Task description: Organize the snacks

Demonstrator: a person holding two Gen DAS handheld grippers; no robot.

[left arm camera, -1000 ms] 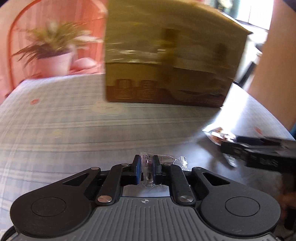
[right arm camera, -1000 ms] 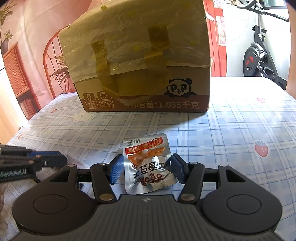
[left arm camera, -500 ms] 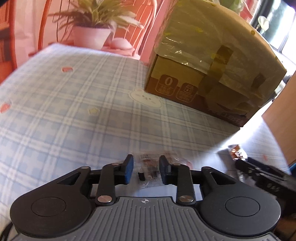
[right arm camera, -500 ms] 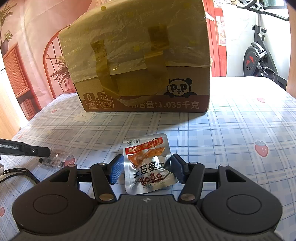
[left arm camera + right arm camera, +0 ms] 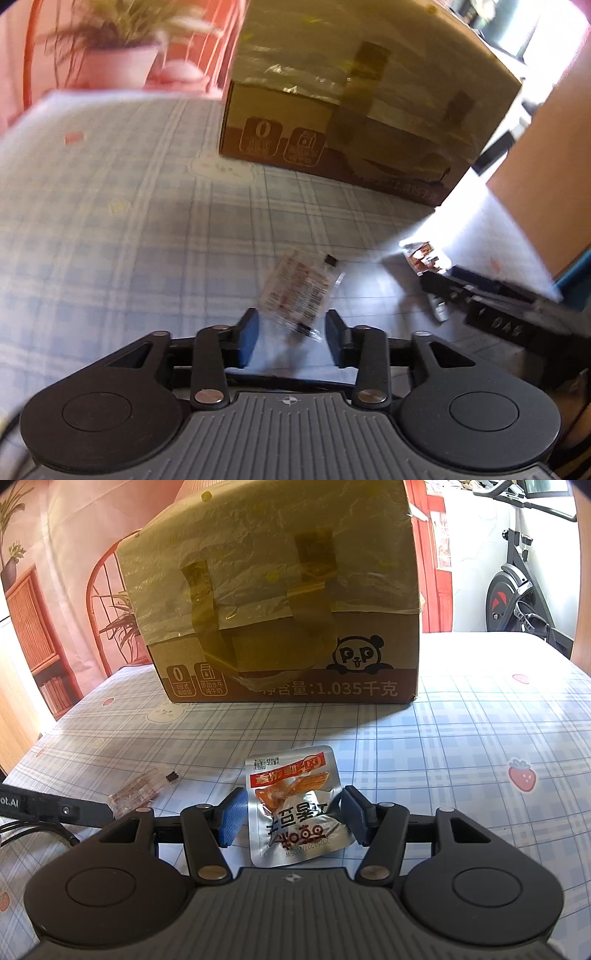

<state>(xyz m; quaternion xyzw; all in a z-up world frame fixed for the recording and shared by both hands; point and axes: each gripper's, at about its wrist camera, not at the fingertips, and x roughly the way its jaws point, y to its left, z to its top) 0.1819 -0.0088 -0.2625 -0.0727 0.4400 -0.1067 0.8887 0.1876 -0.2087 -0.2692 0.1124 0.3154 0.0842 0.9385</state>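
Since a second ago the left gripper (image 5: 291, 338) has let go of the clear packet (image 5: 297, 291): then its blue pads were pinched together on it, now the jaws are opening and stand apart. The packet sits in the gap and just ahead of the fingertips, tilted, and neither pad presses on it. That view is smeared, so whether the packet lies flat on the cloth or hangs a little above it cannot be told. In the right wrist view the same clear packet (image 5: 138, 794) lies on the tablecloth (image 5: 461, 746) in front of the box (image 5: 280, 602), off toward the box's left corner, with the tip of the left gripper (image 5: 74, 811) just beside it.

The right gripper (image 5: 291, 818) has not shifted. Its jaws sit half apart with the silver pouch (image 5: 295, 805) between them. The pouch touches the right pad (image 5: 356, 818), while a thin gap shows beside the left one, so a firm clamp cannot be confirmed. The pouch lies in front of the box, about level with its middle, printed side up, its lettering upside down to the camera.

The box stands on the tablecloth, taped over its top flaps, a panda printed near its lower right corner. Behind the box's right side an exercise bike (image 5: 517, 590) stands by the wall; to the box's left is a painted plant (image 5: 122, 40).
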